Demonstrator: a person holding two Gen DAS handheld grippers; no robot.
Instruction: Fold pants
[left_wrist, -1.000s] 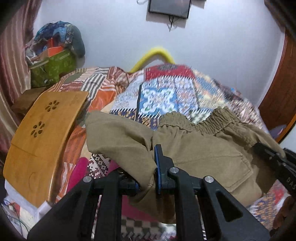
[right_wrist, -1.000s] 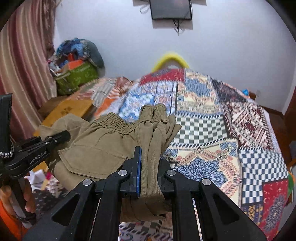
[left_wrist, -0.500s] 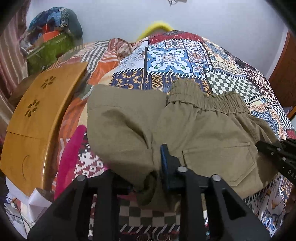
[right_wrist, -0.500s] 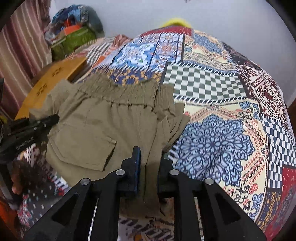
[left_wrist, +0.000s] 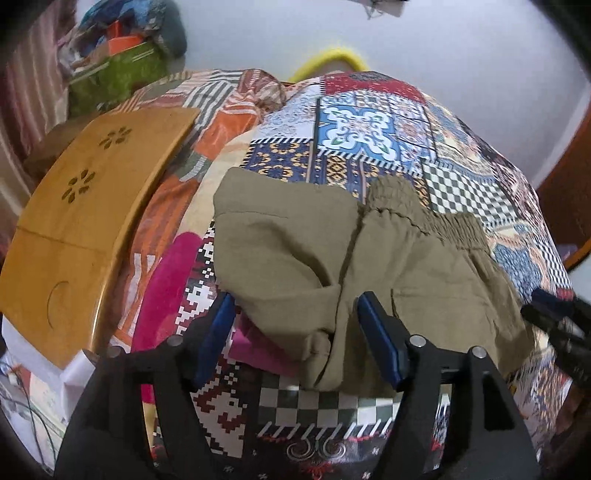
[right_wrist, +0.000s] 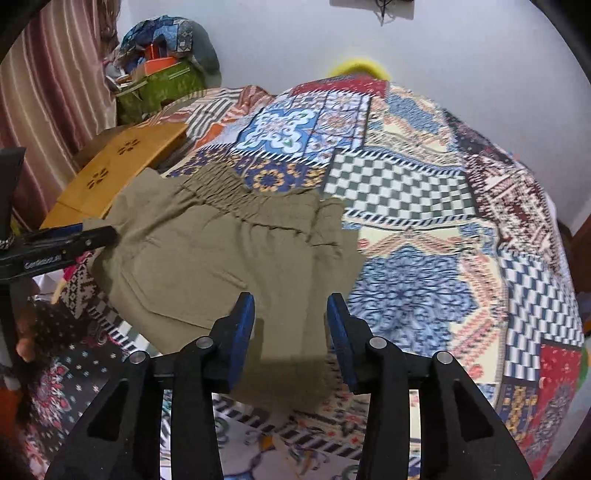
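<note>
The khaki pants (left_wrist: 332, 258) lie folded in a compact pile on the patchwork bedspread (left_wrist: 369, 129), elastic waistband at the far side; they also show in the right wrist view (right_wrist: 229, 258). My left gripper (left_wrist: 295, 325) is open, its blue-padded jaws astride the near left bunch of cloth without gripping it. My right gripper (right_wrist: 290, 325) is open over the near right edge of the pants. The left gripper appears at the left edge of the right wrist view (right_wrist: 66, 243); the right gripper shows at the right edge of the left wrist view (left_wrist: 554, 321).
A wooden lap desk (left_wrist: 85, 221) lies on the bed's left side, seen too in the right wrist view (right_wrist: 118, 166). A pink cloth (left_wrist: 166, 280) lies beside the pants. A green bag with piled clutter (right_wrist: 162, 81) stands at the back left. Striped curtains (right_wrist: 48, 92) hang left.
Both grippers lowered the pants onto the bed, then opened and let go. The cloth now lies flat on the bedspread.
</note>
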